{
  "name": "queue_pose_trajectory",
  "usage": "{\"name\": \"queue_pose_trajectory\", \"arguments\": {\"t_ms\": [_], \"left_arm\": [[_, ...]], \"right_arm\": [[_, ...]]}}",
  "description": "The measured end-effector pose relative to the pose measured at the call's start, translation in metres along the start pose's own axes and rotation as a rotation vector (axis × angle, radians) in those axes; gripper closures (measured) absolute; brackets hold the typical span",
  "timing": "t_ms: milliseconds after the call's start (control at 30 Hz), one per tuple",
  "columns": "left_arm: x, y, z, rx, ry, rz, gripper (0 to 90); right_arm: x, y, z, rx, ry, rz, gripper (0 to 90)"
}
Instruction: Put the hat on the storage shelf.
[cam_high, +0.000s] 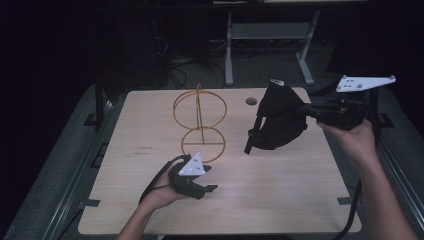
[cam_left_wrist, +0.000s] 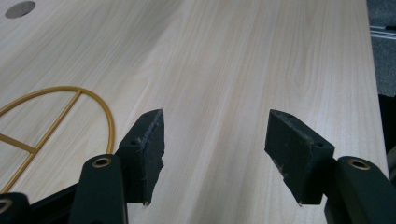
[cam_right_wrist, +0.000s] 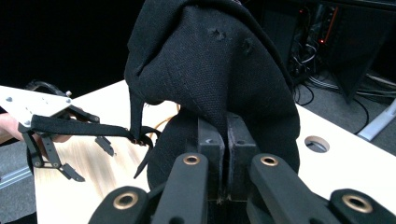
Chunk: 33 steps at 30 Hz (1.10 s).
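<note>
1. The right gripper (cam_high: 306, 111) is held up over the far right part of the wooden surface (cam_high: 280, 195), and its fingers are clamped tight on a black fabric cap (cam_high: 277, 120), which hangs clear of the wood.
2. The right gripper view adds what the high view cannot: the two pads (cam_right_wrist: 212, 154) meet almost flush, with just a thin fold of the cap (cam_right_wrist: 210, 70) pinched between them, and the bulk of the cloth rises above and beyond the fingertips.
3. A strap (cam_high: 252, 135) dangles from the cap's near side, down and to the left of the right fingers; whether its end touches the surface I cannot quite tell.
4. The left gripper (cam_high: 210, 189) sits low at the near middle of the surface, fingers spread apart and holding nothing.
5. The left gripper view shows bare wood between those fingers (cam_left_wrist: 149, 144), and the base ring of a gold wire stand (cam_left_wrist: 70, 116) just beside the left-hand finger, apart from it.
6. From above, the wire stand (cam_high: 200, 117) stands upright just beyond the left fingers, with its upper hoops between the two grippers.
7. The right gripper view also catches the left gripper (cam_right_wrist: 88, 158) farther off, past the strap (cam_right_wrist: 84, 127).
</note>
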<state>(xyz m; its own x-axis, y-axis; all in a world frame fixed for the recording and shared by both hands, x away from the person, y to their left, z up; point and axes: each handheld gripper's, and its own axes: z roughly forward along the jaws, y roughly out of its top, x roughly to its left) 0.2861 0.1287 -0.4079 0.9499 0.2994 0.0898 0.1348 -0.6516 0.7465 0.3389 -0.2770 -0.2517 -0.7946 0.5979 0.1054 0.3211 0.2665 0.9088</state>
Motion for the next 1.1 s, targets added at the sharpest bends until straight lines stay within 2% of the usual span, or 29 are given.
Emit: {"name": "queue_pose_trajectory", "arguments": {"t_ms": [167,200,733,900,967,1100], "left_arm": [[0.002,-0.002,-0.001,0.005,0.006,0.006,37.3],[0.001,-0.002,-0.002,0.000,0.007,-0.005,37.3],[0.005,-0.005,-0.007,-0.013,0.013,-0.027,37.2],[0.008,-0.006,-0.009,0.002,0.018,-0.011,37.2],[0.008,-0.006,-0.010,-0.009,0.022,-0.022,37.1],[0.009,-0.007,-0.012,-0.014,0.024,-0.018,37.2]], "right_arm": [[0.003,0.019,0.011,0.014,0.017,-0.022,87.2],[0.003,0.021,0.013,0.014,0.018,-0.026,87.2],[0.013,0.065,0.046,0.031,0.068,-0.080,87.2],[0.018,0.080,0.057,0.036,0.080,-0.097,87.2],[0.020,0.085,0.062,0.042,0.084,-0.107,87.2],[0.024,0.096,0.072,0.049,0.095,-0.121,87.2]]}}
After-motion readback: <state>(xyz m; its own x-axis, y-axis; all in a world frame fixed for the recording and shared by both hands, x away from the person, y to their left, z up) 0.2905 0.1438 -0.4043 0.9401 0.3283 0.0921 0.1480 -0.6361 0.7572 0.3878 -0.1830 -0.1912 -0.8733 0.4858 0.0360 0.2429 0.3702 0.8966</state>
